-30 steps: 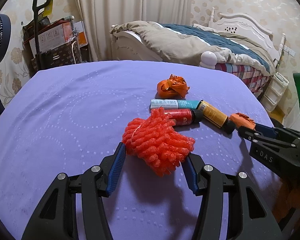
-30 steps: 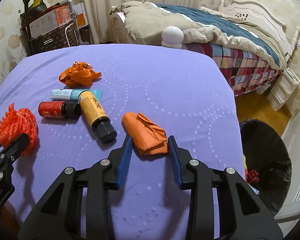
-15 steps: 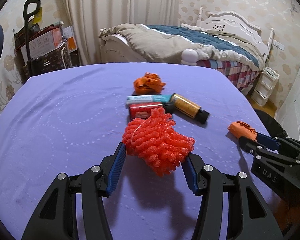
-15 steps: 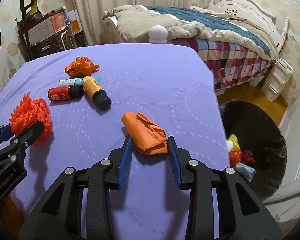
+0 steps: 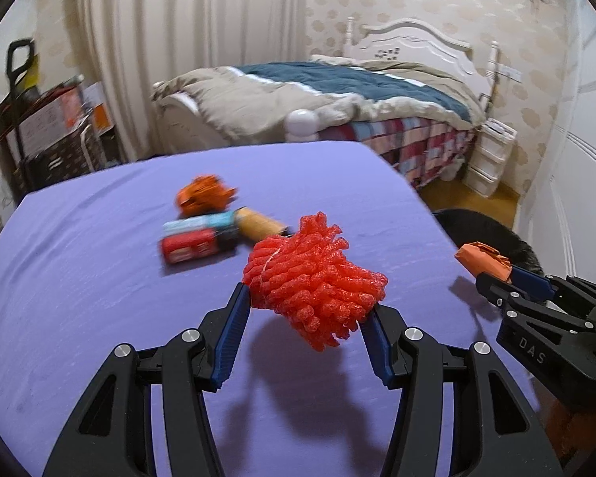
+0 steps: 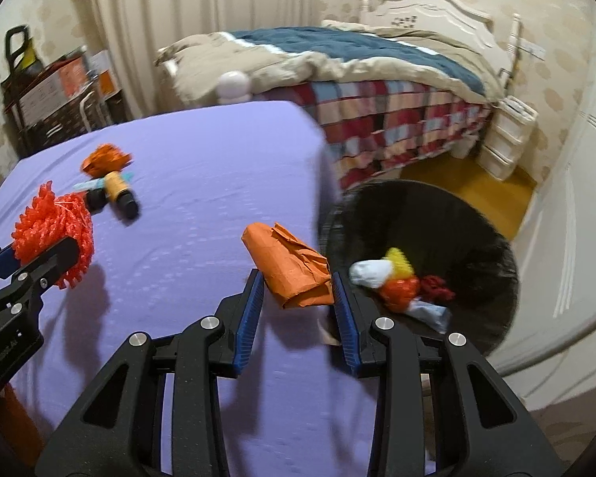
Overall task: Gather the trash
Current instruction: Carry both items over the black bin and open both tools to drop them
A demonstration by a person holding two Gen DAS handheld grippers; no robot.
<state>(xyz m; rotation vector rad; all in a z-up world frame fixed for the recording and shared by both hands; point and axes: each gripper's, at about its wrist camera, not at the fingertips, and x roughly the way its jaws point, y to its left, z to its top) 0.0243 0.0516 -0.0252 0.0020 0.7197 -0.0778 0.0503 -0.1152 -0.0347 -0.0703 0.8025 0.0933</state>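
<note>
The red foam net (image 5: 314,282) sits in the lower middle of the left wrist view, wedged between the blue pads of the left gripper (image 5: 306,310), which is clenched on it. The bundle bulges above and ahead of the fingertips, and its shadow falls on the purple tablecloth (image 5: 99,298) below, so it hangs clear of the surface. In the right wrist view the same net shows at the left edge, held by that gripper.

The crumpled orange paper (image 6: 294,266) lies in the middle of the right wrist view, pinched between the pads of the right gripper (image 6: 298,298), which grasps it at its lower part; the rest of the paper sticks out up and to the left. It hangs near the table's right edge, just beside the black trash bin (image 6: 492,246). In the left wrist view the paper appears at the right edge, at the tip of that gripper.

The bin fills the right middle of the right wrist view, on the floor next to the table. Inside lie several scraps (image 6: 397,282): white, yellow, orange, dark red and pale blue pieces.

Farther back on the cloth, in the middle left of the left wrist view, a red bottle (image 5: 190,248), a teal tube (image 5: 202,222) and a yellow bottle (image 5: 258,226) lie close together, blurred, with an orange wad (image 5: 202,198) just beyond them. A bed (image 5: 337,95) with a beige and blue quilt stands behind the table.
</note>
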